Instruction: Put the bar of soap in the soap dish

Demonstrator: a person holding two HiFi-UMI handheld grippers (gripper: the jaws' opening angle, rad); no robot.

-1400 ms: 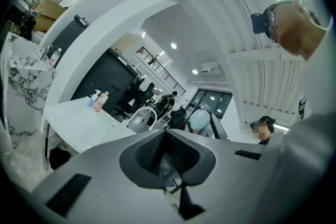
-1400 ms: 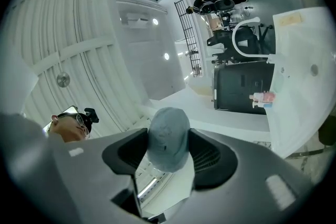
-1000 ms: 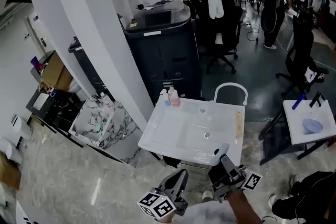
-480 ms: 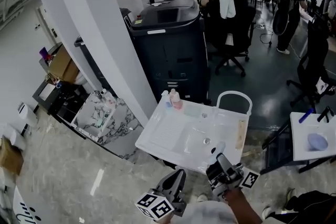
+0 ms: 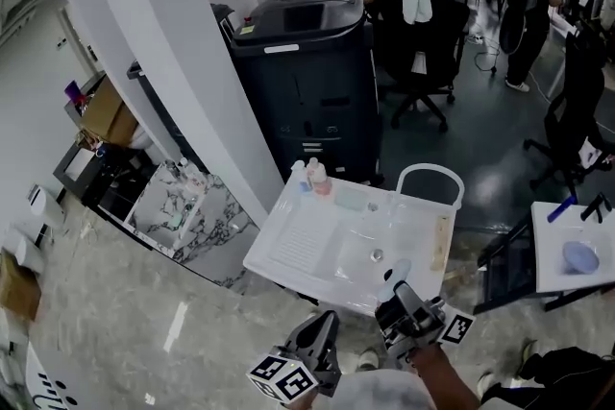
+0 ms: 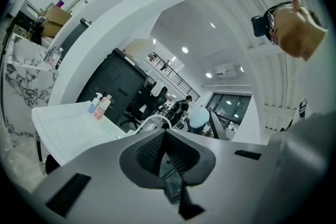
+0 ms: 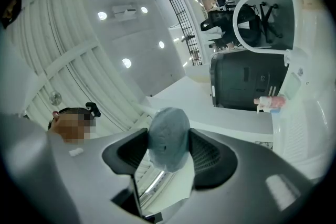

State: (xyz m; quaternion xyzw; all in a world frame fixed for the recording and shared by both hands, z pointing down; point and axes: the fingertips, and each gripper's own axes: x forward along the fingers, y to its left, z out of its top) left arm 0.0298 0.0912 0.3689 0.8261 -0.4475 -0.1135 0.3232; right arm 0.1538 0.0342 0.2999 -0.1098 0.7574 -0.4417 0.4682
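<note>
A pale blue bar of soap (image 7: 169,139) is clamped between the pads of my right gripper (image 7: 169,150). In the head view that gripper (image 5: 398,291) hovers just off the near edge of the white sink unit (image 5: 288,250), with the soap (image 5: 400,273) at its tip. A pale translucent soap dish (image 5: 351,201) lies at the back of the sink, right of two small bottles (image 5: 312,177). My left gripper (image 5: 325,325) is shut and empty, low at the bottom centre; its jaws meet in the left gripper view (image 6: 165,147).
A white arched faucet (image 5: 430,172) rises at the sink's back right, with a wooden strip (image 5: 440,241) on the right rim. Behind stand a black copier (image 5: 307,82), a white pillar (image 5: 183,82) and office chairs. A small white table (image 5: 577,250) is to the right.
The head view has shifted slightly, so the sink sits a bit lower and further left. Both grippers stay near the bottom; the right one keeps hold of the soap.
</note>
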